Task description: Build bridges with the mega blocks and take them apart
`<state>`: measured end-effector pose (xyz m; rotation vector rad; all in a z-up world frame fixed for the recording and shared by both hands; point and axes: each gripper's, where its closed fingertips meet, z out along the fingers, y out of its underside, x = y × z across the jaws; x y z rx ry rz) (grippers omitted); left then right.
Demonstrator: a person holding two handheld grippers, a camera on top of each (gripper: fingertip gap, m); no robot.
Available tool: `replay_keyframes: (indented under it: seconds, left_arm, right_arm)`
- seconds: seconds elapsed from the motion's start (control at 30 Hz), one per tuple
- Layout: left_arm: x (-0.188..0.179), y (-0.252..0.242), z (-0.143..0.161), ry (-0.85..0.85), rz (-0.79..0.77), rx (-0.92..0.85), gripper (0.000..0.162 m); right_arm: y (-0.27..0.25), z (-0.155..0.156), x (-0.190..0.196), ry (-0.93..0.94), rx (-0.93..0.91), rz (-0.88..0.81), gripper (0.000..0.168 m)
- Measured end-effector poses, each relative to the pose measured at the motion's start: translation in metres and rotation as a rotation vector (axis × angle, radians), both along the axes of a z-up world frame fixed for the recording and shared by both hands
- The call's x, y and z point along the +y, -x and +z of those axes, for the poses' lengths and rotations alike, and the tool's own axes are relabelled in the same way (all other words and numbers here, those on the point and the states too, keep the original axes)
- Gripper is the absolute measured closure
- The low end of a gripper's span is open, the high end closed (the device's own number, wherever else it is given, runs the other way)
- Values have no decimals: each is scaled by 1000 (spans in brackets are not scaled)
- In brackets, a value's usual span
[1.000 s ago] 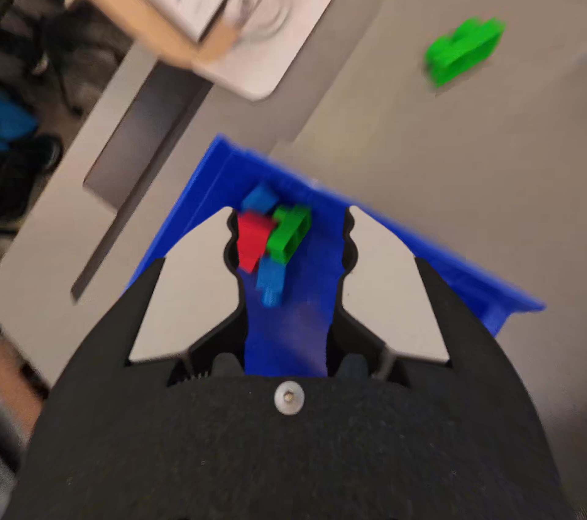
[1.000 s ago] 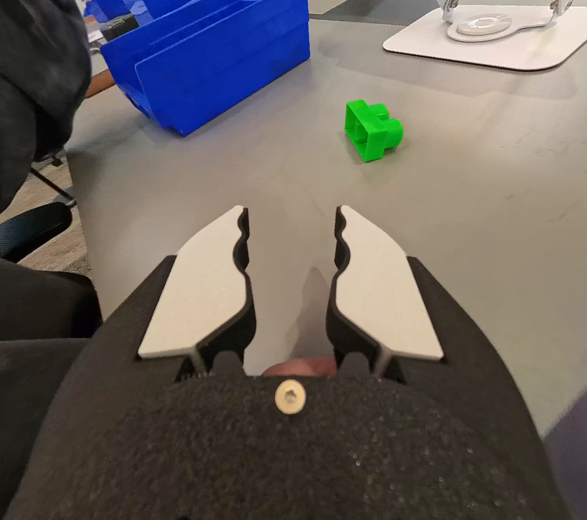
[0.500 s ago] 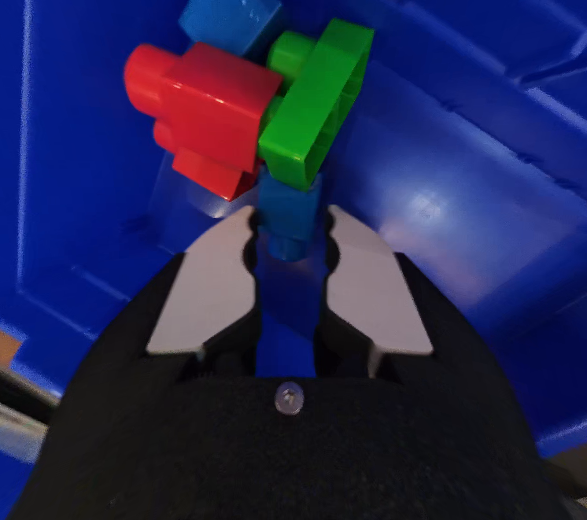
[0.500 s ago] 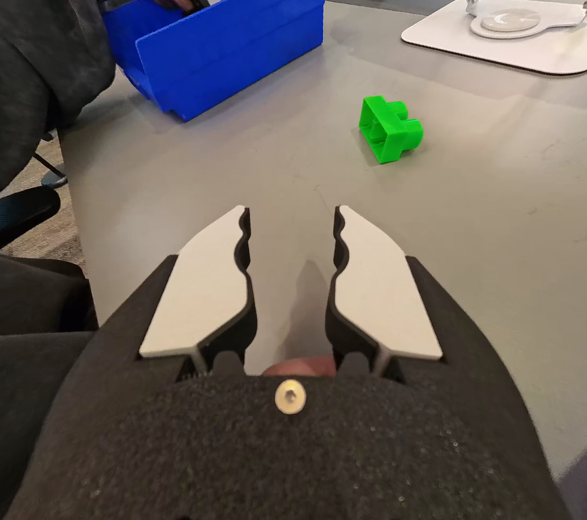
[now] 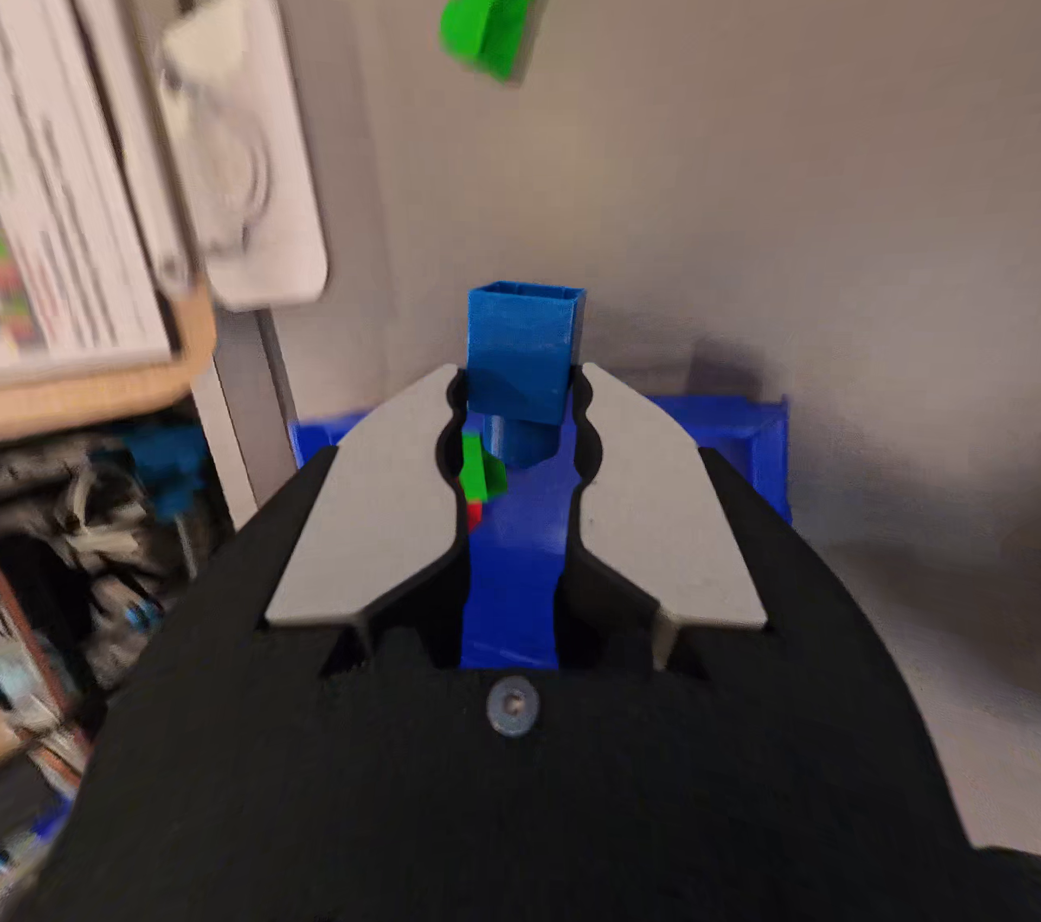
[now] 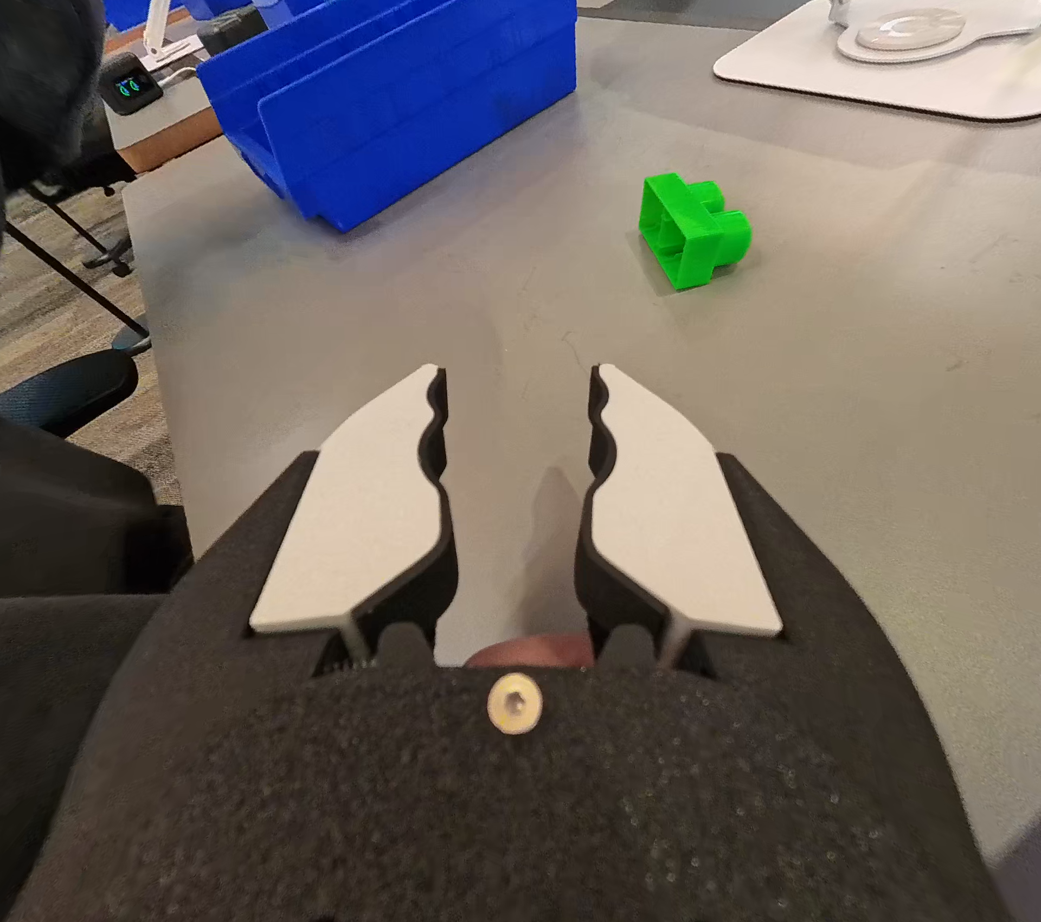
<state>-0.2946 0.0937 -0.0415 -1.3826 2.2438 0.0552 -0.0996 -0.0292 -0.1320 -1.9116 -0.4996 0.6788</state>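
Grey table [image 6: 845, 444] fills most of what I see, with people and chairs far at the back.

On the left sits the blue bin [image 6: 405, 106]. My left claw [image 5: 519, 388] hangs above it, and its two fingers are squeezed onto a blue block [image 5: 521, 354]. The block's open bottom points away from me and its round knob points back toward me. From my other camera I can see that same block up high over the bin's left end, its hollow side facing out. Down in the bin, between my left fingers, I can see a bit of a green piece [image 5: 479, 472] and a tiny bit of a red piece [image 5: 474, 515]. This view is blurry, so I cannot tell more about them.

In the middle, my right claw [image 6: 518, 388] floats low over the bare table. Its fingers are apart and there is nothing between them.

To the right lies a green block [image 6: 693, 236] on its side on the table, well apart from both claws and from the bin. Its knobs point right.

Far right, at the back, stands a white stand [image 6: 901, 67] with a flat base.
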Motion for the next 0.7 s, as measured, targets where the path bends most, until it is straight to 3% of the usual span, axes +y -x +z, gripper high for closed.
replay_keyframes:
  seconds: [0.1,0.2,0.4,0.7]
  left_arm:
    - [-36,-47,-18,-21,-232,85,126]
    - [-63,-76,-55,8,-432,184,127]
    - [-83,-96,-121,-26,-753,356,126]
    - [-75,-117,-140,-68,-892,336,126]
  right_arm:
    - [-3,1,0,-2,-2,-7,120]
    - [-8,1,-1,-8,-10,-21,121]
    - [-14,0,-4,6,16,-37,121]
    - [-20,0,-9,16,30,-57,121]
